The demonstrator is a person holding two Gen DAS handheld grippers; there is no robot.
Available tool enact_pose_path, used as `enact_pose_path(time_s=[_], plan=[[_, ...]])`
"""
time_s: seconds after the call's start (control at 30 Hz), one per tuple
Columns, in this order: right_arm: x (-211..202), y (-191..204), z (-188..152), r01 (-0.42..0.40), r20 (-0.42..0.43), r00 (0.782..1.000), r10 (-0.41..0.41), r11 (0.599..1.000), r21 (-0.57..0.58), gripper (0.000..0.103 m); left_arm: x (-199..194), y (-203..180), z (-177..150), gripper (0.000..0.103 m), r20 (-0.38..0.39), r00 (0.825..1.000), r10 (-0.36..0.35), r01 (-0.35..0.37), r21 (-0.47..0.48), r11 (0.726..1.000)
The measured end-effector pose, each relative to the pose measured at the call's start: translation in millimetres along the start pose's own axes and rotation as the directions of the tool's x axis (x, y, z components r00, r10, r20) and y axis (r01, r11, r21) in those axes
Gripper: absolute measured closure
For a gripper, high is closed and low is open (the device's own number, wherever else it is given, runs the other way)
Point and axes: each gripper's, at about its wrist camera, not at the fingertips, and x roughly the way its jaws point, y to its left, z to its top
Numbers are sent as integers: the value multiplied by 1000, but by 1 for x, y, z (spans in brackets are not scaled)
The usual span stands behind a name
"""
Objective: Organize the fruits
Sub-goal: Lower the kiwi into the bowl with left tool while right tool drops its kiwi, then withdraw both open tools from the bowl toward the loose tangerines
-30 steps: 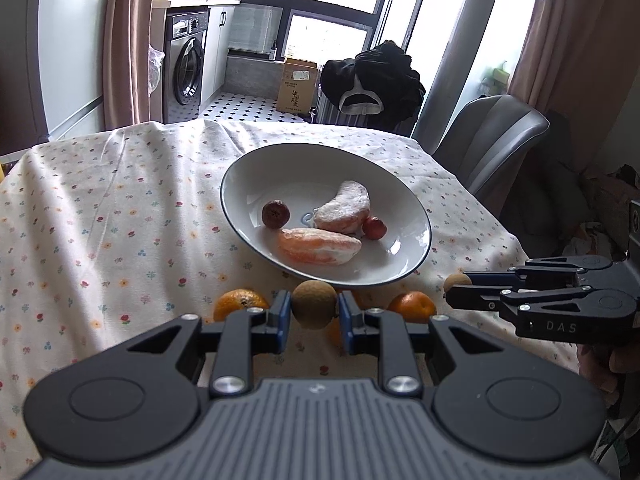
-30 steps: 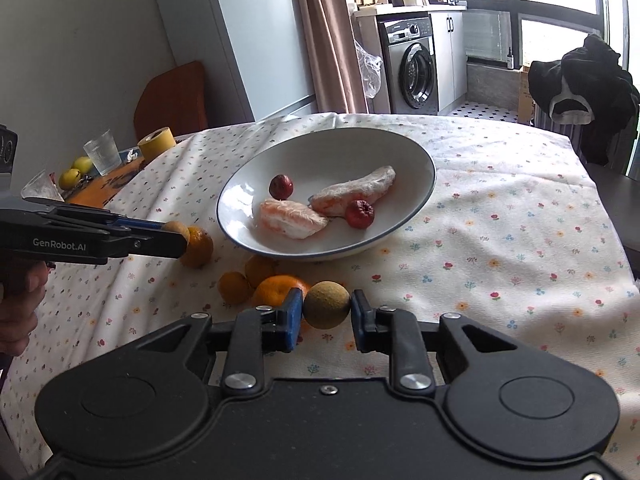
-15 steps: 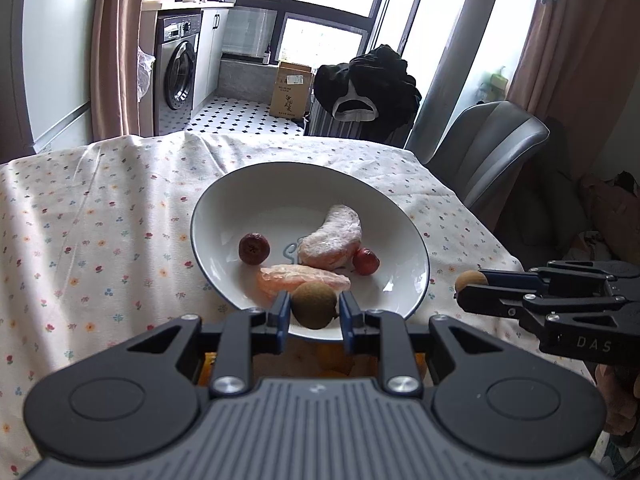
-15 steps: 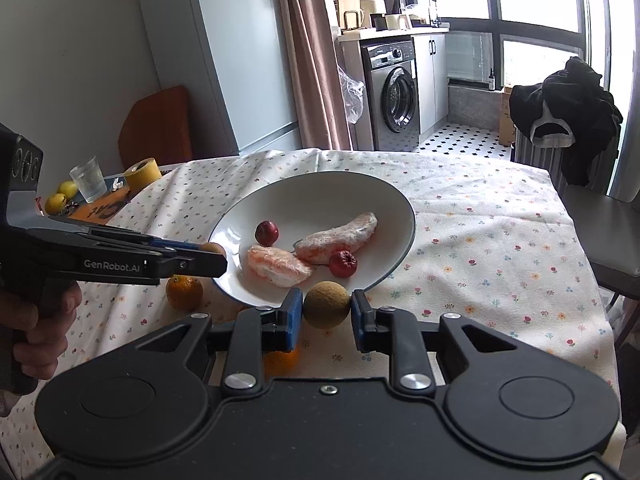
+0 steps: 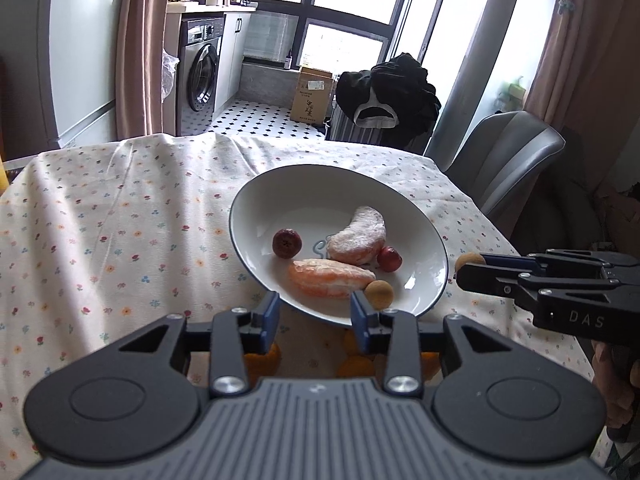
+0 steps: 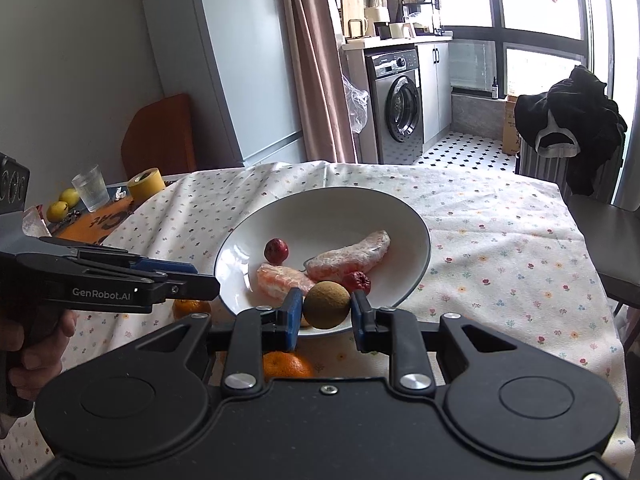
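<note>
The left gripper (image 5: pixel 314 316) hangs over the near rim of the plate (image 5: pixel 436 240) with its fingers wide apart and nothing between them; a small brown longan (image 5: pixel 379 294) lies in the plate just beside the right fingertip, against the peeled orange segment (image 5: pixel 330 279). The right gripper (image 6: pixel 325 311) has its fingers clamped on a second longan (image 6: pixel 326 305), held above the plate's near edge. To my eye that one is next to go in, and the sensible way is to carry it a little further over the rim, bring it low above a bare patch of the plate, and only then part the fingers, since a round fruit let go from height would likely roll or bounce off the sloped side. It should keep clear of the two red dates (image 6: pixel 276 250) and the frosted white piece (image 6: pixel 352 256), and of the left gripper, which sits near on that side. A few oranges (image 6: pixel 286 365) wait on the cloth (image 5: pixel 100 240) below the plate, but both gripper bodies cover most of them, so I cannot count them. Whether the held longan is over the plate or just short of it is hard to judge from either camera. The white piece is too frosted to name.
</note>
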Motion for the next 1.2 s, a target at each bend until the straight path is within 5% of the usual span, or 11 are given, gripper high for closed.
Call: enact_pose_path(time_s=[0.23, 0.3, 0.4, 0.87, 1.2], plan=[[3, 4, 9, -2, 41, 999, 1, 1000, 16, 75, -12, 8, -5, 46, 0, 1000, 18, -18, -12, 1000], [1, 5, 9, 0, 67, 998, -1, 1000, 16, 71, -14, 8, -7, 27, -1, 1000, 18, -18, -7, 1000], [-2, 3, 8, -5, 69, 998, 2, 999, 35, 64, -22, 9, -11, 16, 18, 1000, 10, -10, -4, 1000], [-24, -3, -11, 18, 48, 999, -22, 996, 82, 9, -44, 18, -14, 11, 28, 1000, 4, -3, -44, 999], [-42, 11, -21, 14, 50, 999, -19, 995, 100, 0, -60, 14, -26, 10, 34, 999, -8, 8, -10, 1000]])
